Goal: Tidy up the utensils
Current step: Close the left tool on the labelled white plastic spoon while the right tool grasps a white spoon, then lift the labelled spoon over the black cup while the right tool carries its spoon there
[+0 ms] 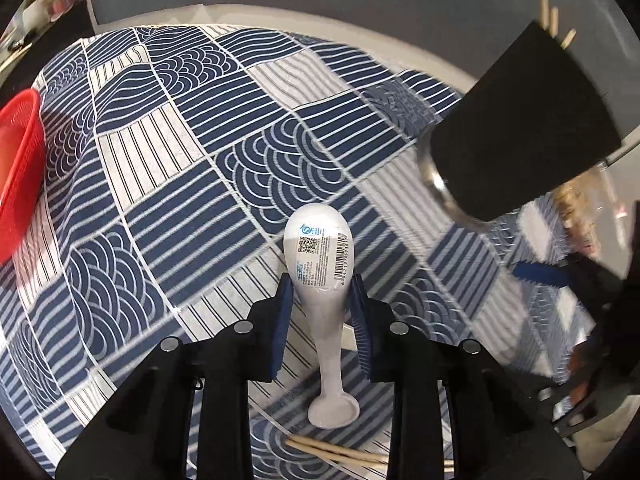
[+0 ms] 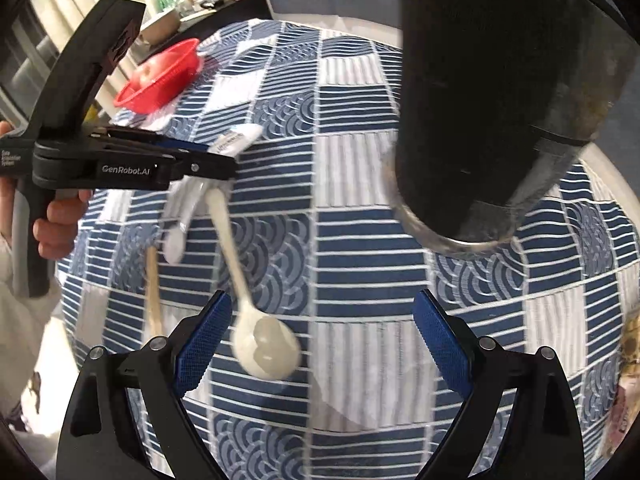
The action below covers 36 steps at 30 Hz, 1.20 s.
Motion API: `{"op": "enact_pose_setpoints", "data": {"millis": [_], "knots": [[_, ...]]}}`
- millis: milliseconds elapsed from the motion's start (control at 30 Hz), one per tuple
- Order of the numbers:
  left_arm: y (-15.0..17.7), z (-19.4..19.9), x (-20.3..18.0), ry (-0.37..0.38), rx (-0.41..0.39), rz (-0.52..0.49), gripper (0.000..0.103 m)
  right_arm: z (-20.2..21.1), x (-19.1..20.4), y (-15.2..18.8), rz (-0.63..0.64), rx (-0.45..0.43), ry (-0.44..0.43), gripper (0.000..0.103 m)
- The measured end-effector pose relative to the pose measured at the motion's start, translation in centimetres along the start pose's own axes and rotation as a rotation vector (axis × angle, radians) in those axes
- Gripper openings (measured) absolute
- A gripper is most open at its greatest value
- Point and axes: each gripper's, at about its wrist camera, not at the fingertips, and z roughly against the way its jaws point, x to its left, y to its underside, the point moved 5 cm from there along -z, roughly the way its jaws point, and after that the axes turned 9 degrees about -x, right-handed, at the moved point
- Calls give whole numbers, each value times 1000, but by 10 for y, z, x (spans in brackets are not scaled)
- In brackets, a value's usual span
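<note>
My left gripper (image 1: 319, 286) is shut on a white ceramic spoon (image 1: 318, 248) with a barcode label, held above the blue patterned tablecloth (image 1: 160, 208). In the right wrist view the left gripper (image 2: 224, 156) shows at the left with the spoon (image 2: 240, 140) in its jaws. My right gripper (image 2: 320, 312) is open and empty above the cloth. A cream plastic spoon (image 2: 264, 348) lies just ahead of its left finger. A tall black utensil holder (image 2: 480, 100) with a glass base stands at the right; it also shows in the left wrist view (image 1: 528, 128), with chopstick tips sticking out.
A red basket (image 2: 160, 80) sits at the table's far left edge, also in the left wrist view (image 1: 18, 168). Wooden chopsticks (image 1: 332, 450) lie on the cloth under the left gripper. A wooden utensil (image 2: 153, 292) and a white one (image 2: 176, 236) lie nearby.
</note>
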Motion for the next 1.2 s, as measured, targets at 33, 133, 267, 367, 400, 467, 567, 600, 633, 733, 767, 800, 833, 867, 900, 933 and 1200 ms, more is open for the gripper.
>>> {"op": "enact_pose_setpoints", "data": {"millis": [33, 133, 267, 367, 400, 467, 567, 600, 633, 733, 767, 800, 833, 867, 900, 933, 1200], "knots": [[1, 4, -1, 6, -12, 8, 29, -1, 5, 0, -8, -6, -28, 87], [3, 12, -8, 31, -22, 30, 30, -6, 22, -1, -20, -29, -104, 87], [5, 19, -12, 48, -31, 55, 30, -17, 44, -1, -63, -46, -189, 81], [5, 25, -10, 59, -35, 78, 30, -29, 54, -1, -71, -41, -212, 70], [7, 29, -9, 71, -39, 93, 29, -34, 59, -2, -75, -41, -231, 64], [6, 34, -8, 89, -48, 107, 29, -39, 63, -4, -81, -46, -259, 50], [7, 32, -9, 97, -51, 115, 29, -49, 72, -6, -97, 0, -334, 11], [7, 33, -8, 96, -49, 124, 29, -49, 76, -7, -70, -3, -313, 10], [7, 34, -7, 104, -50, 131, 28, -48, 77, -9, -49, -7, -305, 9], [6, 41, -10, 116, -61, 124, 27, -41, 77, -13, -31, -14, -292, 7], [4, 45, -14, 115, -72, 111, 27, -38, 75, -14, -28, -18, -288, 7], [2, 48, -17, 114, -80, 100, 27, -34, 74, -16, -21, -25, -281, 6], [0, 50, -20, 119, -85, 95, 26, -30, 74, -18, -11, -32, -268, 6], [-3, 53, -23, 130, -93, 92, 26, -25, 73, -21, -3, -42, -260, 6], [-6, 57, -26, 132, -99, 91, 26, -19, 71, -22, -3, -50, -263, 5], [-8, 59, -28, 132, -103, 89, 26, -12, 69, -25, -1, -63, -260, 5], [-28, 95, -62, 144, -151, 18, 25, 36, 60, -36, 48, -139, -202, 5]]}}
